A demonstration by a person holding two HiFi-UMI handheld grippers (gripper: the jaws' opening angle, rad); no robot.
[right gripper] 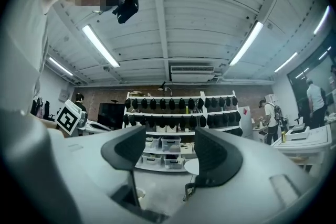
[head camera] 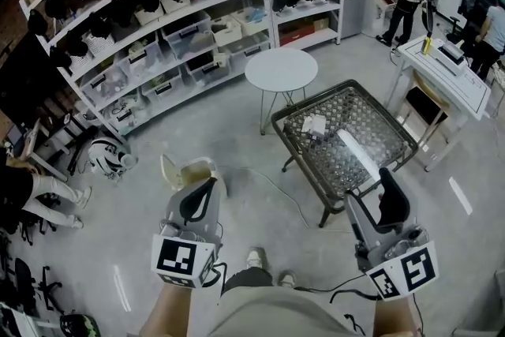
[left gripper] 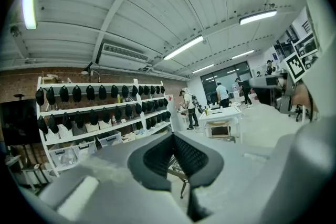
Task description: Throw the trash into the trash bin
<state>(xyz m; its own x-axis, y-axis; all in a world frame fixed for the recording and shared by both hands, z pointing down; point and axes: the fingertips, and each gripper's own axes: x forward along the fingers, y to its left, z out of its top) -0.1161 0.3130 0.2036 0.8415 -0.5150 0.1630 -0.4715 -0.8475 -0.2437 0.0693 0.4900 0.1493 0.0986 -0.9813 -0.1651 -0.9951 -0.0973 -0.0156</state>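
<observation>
On the glossy grey concrete floor (head camera: 229, 126) of a room lined with white shelves (head camera: 158, 35), crumpled white paper trash (head camera: 314, 125) lies on a square black wire-mesh table (head camera: 351, 116), a cream trash bin (head camera: 193, 170) stands just beyond the left gripper (head camera: 201, 197), closed on nothing, and the right gripper (head camera: 368, 187) gapes empty.

A workshop-like lab — white shelves (head camera: 158, 18) of storage bins (head camera: 189, 34), strip lights (right gripper: 100, 45) overhead.
</observation>
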